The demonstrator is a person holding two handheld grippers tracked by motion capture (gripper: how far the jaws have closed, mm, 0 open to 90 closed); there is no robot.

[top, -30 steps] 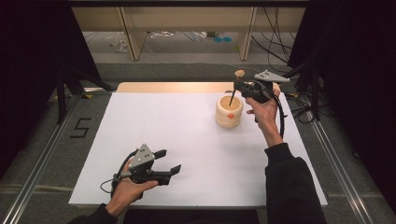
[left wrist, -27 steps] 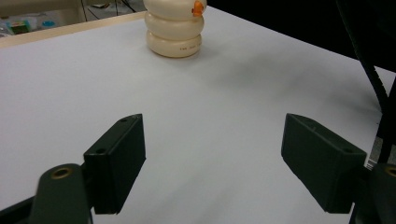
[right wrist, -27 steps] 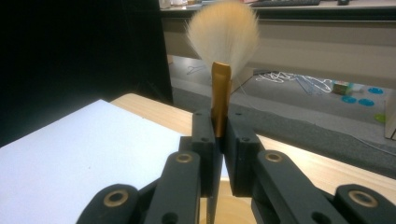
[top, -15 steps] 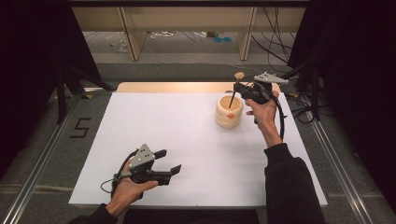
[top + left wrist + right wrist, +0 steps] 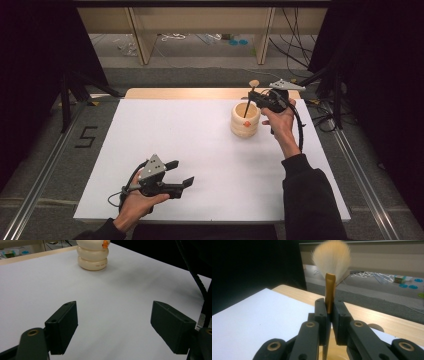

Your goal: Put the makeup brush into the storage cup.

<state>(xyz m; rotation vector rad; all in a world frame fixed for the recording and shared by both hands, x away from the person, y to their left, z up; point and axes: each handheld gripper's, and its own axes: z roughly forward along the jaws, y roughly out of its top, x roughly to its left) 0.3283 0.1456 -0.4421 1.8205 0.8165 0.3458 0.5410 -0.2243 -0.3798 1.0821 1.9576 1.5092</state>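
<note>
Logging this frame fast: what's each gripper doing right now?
Left gripper: open, holding nothing, above the white table.
Right gripper: shut on the brush, over the cream holder.

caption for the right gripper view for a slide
Right hand-held gripper shut on a gold-ferruled, cream-bristled brush, held upright above the white table.

From above we are looking forward and down on the white table (image 5: 200,150); our gripper views are skimming it close, both sharing its surface.
</note>
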